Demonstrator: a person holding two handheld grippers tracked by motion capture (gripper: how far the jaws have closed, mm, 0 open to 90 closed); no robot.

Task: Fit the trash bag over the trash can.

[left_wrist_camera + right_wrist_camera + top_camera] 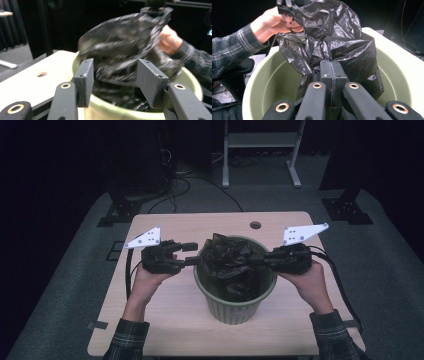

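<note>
Black bin bag (231, 262) sits bunched in green bin (235, 307) at centre of tabletop (165, 320). R hand-held gripper (332, 72): jaws closed, pinching bag's edge over the bin. L hand-held gripper (115, 80): jaws partway apart at bin's rim, facing the bag, nothing gripped.

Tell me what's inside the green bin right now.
A crumpled black bin bag sits in the green bin, bunched above the rim. The right gripper has its jaws shut on the bag's edge. The bag covers the bin's bottom, so anything beneath can't be seen.
</note>
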